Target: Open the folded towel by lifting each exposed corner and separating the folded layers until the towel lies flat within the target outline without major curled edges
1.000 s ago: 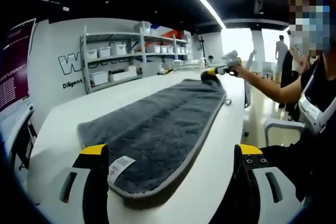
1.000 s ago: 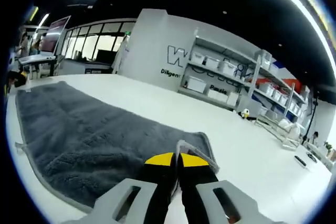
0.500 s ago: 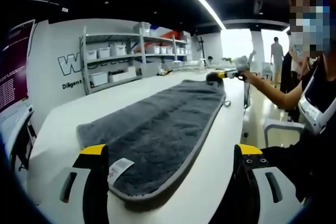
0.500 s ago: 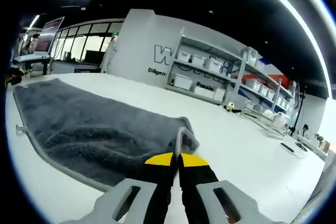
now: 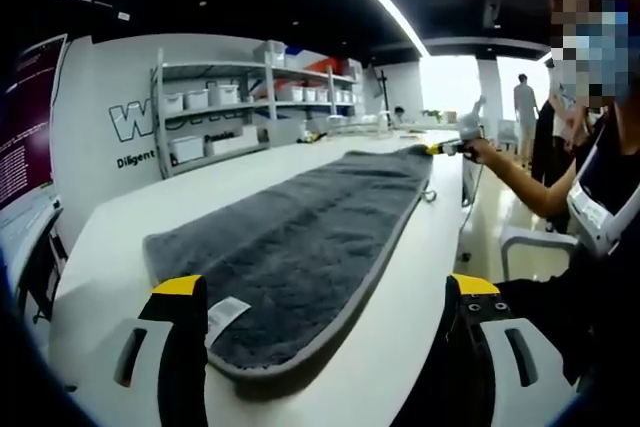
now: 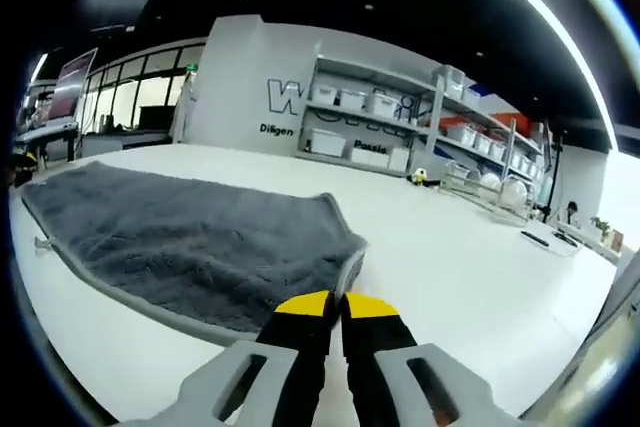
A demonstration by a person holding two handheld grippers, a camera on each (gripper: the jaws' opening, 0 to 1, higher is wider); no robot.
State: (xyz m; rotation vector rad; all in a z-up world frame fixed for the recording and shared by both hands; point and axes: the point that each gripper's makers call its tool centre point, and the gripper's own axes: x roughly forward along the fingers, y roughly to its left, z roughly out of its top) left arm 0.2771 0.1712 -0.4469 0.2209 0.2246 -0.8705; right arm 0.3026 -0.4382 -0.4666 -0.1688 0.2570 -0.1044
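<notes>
A long dark grey towel (image 5: 300, 237) with a lighter hem lies stretched along the white table (image 5: 110, 227). Its near end, with a small white label (image 5: 224, 313), rests between the jaws of my left gripper (image 5: 326, 292), which stands wide open and grips nothing. At the far end my right gripper (image 5: 452, 146), held in a person's hand, grips the towel's corner. In the right gripper view the yellow-tipped right gripper (image 6: 336, 305) is shut on that corner's hem (image 6: 350, 269), and the towel (image 6: 180, 237) runs off to the left, low over the table (image 6: 470, 277).
Wall shelves with white bins (image 5: 235, 107) stand beyond the table's far side, also seen as shelves (image 6: 400, 127). The person's arm (image 5: 520, 172) reaches in from the right over the table edge. A small hang loop (image 5: 430, 194) sticks out from the towel's hem.
The right gripper has pulled the far corner outward along the table, and the bunched far end now lies flatter and longer. The left gripper has stayed open in place.
</notes>
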